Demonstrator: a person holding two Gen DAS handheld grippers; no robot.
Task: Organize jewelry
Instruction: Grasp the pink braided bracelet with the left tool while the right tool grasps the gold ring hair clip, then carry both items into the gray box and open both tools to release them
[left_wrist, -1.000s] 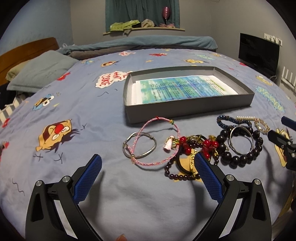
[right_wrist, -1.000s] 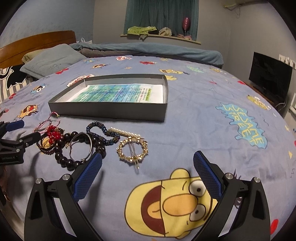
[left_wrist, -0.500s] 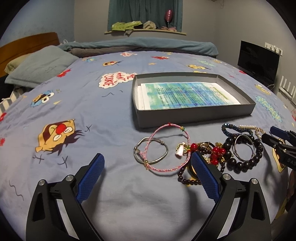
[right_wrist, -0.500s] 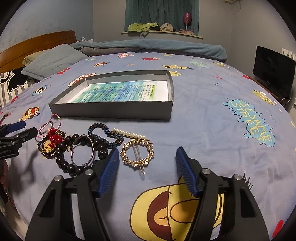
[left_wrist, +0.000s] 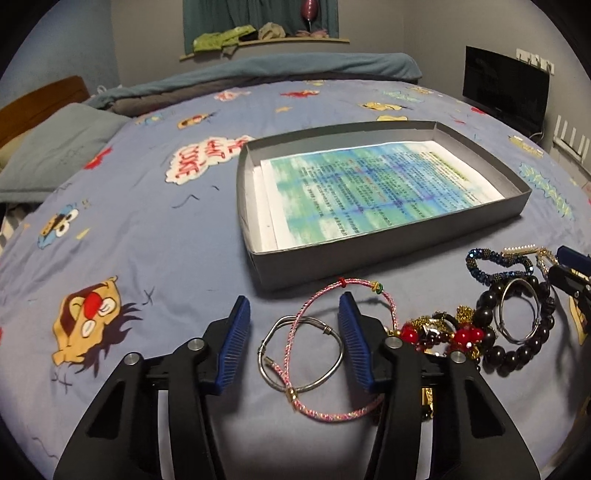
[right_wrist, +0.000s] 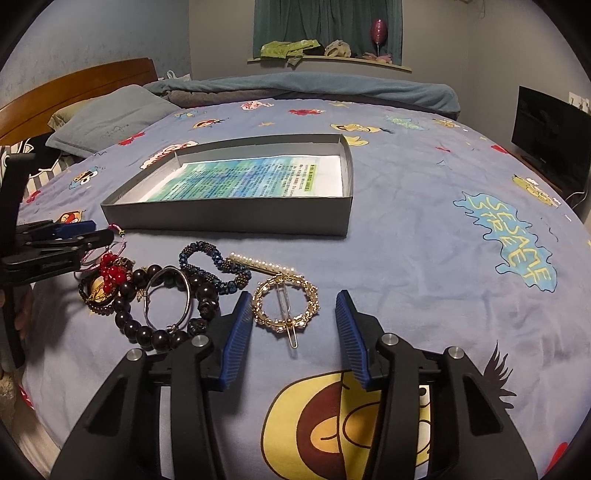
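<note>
One grey tray (left_wrist: 391, 262) is lying beyond the jewelry on the bedspread (left_wrist: 147, 229). Left gripper (left_wrist: 293, 310) is closing around one silver bangle (left_wrist: 300, 356), unpressed; right gripper (right_wrist: 293, 306) is closing around one gold hair clip (right_wrist: 285, 304), untouched.

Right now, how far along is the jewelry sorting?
Nothing is sorted yet: the gray box holds only a printed sheet. Both jaws are closing, the left hand-held gripper around the silver bangle, the right hand-held gripper around the gold hair clip. Every piece remains.
</note>
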